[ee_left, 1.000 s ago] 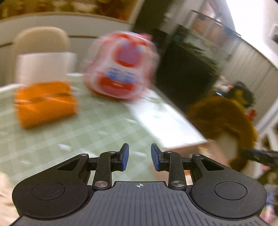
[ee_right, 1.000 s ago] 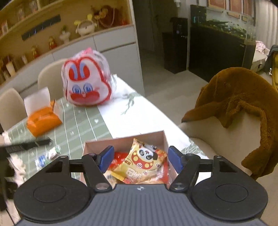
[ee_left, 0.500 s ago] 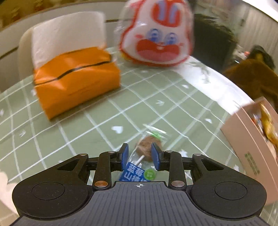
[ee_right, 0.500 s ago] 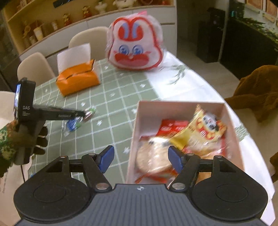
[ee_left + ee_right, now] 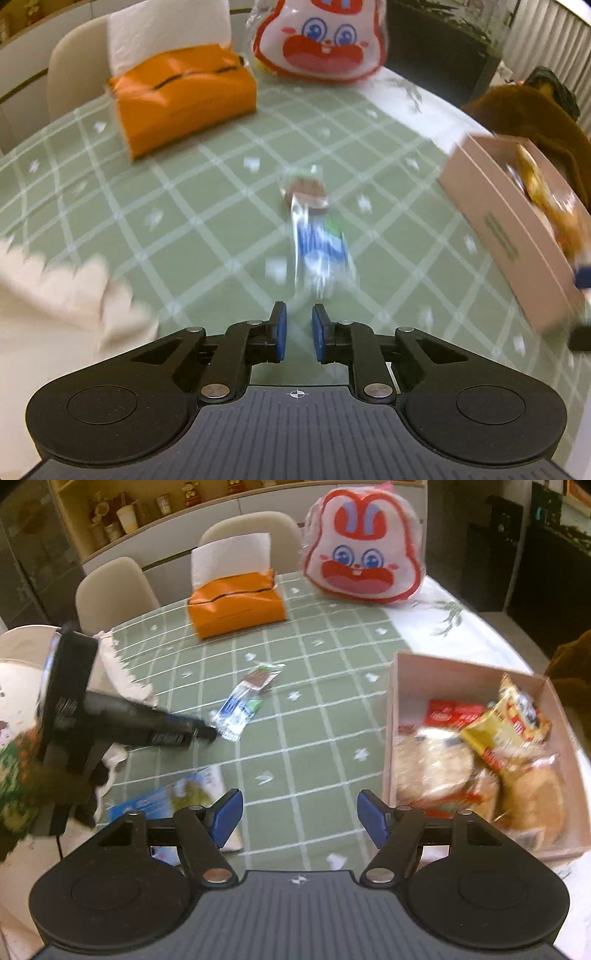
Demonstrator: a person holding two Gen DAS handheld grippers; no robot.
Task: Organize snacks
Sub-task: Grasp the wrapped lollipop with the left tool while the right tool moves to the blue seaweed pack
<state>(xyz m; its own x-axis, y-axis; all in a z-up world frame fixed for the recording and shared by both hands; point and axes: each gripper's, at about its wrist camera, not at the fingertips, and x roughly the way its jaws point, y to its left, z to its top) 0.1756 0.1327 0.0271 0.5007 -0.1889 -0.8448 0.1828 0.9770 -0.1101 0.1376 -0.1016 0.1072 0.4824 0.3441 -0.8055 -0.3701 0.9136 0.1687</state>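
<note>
A clear snack packet with blue print and a brown piece inside lies on the green checked tablecloth. My left gripper is shut, its tips at the packet's near end. Motion blur hides whether they nip the wrapper's edge. From the right wrist view, the left gripper touches that packet at its lower end. My right gripper is open and holds nothing, above the cloth just left of the pink cardboard box. The box holds several snack packs, among them a yellow packet.
An orange tissue box and a rabbit-face bag stand at the table's far side. A blue and green packet lies near my right gripper's left finger. White cloth covers the near left. A patterned sleeve holds the left gripper.
My left gripper has dropped toward the table and its jaws have narrowed at the clear packet's near end. My right gripper has swung left, so the box now sits to its right.
</note>
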